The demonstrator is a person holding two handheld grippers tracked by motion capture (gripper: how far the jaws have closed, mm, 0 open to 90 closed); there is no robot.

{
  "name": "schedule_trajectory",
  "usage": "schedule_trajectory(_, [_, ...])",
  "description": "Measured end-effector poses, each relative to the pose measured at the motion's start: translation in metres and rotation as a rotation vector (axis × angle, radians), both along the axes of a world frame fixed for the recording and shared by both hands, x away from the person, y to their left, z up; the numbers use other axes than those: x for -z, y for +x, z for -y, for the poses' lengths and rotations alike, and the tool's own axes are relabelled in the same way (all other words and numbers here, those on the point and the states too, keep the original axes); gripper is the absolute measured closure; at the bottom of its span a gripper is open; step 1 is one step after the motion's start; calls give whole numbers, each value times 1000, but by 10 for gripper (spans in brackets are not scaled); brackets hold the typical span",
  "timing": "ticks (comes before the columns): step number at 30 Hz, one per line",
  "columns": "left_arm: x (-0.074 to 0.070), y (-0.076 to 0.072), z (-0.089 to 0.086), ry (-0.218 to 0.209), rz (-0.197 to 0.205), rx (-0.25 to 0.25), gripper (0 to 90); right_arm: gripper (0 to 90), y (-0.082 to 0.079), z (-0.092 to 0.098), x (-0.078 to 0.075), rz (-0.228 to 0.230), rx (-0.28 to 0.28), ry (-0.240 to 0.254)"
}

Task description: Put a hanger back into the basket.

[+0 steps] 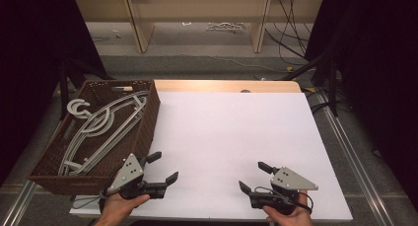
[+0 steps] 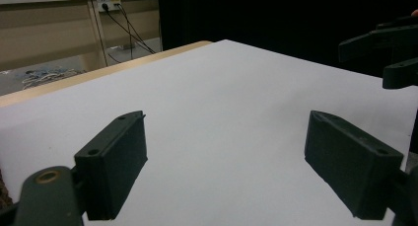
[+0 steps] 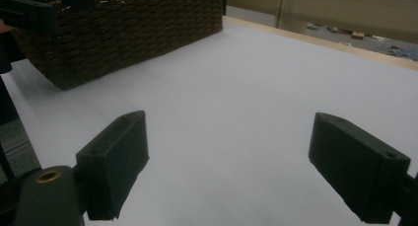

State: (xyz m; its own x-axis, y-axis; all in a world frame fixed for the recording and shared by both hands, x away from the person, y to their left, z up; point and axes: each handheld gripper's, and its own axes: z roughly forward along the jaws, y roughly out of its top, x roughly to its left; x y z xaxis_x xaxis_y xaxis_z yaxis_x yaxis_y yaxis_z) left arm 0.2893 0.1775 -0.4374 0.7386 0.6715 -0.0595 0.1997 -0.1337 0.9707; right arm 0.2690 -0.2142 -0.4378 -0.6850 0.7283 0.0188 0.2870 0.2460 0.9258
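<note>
High view: left tool [image 1: 164, 168] held low at the near left of the white tabletop [image 1: 231, 137], jaws spread wide, nothing between them, just beside the near right corner of the brown woven basket [image 1: 148, 122]; right tool [image 1: 255, 177] held low at the near right, jaws likewise spread and empty, well apart from the left one. Grey hangers [image 1: 98, 130] piled inside the basket, hooks toward its far left end, one hook poking over the rim. Left gripper view: two black jaws wide apart over bare white tabletop, right tool off at the upper right edge. Right gripper view: jaws wide apart above the white surface, basket wall at the upper left, near but not touching
</note>
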Motion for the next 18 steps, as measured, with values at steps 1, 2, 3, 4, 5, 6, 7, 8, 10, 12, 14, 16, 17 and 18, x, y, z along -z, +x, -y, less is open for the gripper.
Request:
schedule_trajectory(1, [0,0,0,1,0,0,160,163,0,0,0,-5,1,2])
schedule_trajectory(2, [1,1,0,-5,2,4,160,163,0,-1,1,0,-3,20])
schedule_trajectory(3, [0,1,0,2,0,1,160,162,0,-1,1,-4,0,16])
schedule_trajectory(4, [1,1,0,6,-4,0,160,162,0,0,1,1,0,13])
schedule_trajectory(5, [0,1,0,7,-4,1,160,162,0,0,0,-8,-1,5])
schedule_trajectory(6, [0,1,0,6,-4,2,160,162,0,0,0,-11,-1,2])
schedule_trajectory(7, [1,0,1,0,-9,3,159,162,1,-1,1,-1,-1,10])
schedule_trajectory(8, [1,0,1,0,-9,3,160,162,1,-1,1,-1,-1,10])
schedule_trajectory(10, [1,1,1,8,-5,9,160,162,1,-1,1,-1,-1,10])
schedule_trajectory(12, [1,1,1,10,-7,8,160,162,1,-1,1,2,-2,10])
schedule_trajectory(14, [1,1,1,12,-8,8,160,162,1,-1,2,6,-1,11])
schedule_trajectory(16, [2,1,2,4,-6,15,160,162,1,0,1,4,-1,10])
schedule_trajectory(17, [2,1,2,4,-6,13,160,162,1,-1,2,6,-1,12])
schedule_trajectory(18, [2,1,2,4,-6,15,160,162,2,-1,2,7,-1,11])
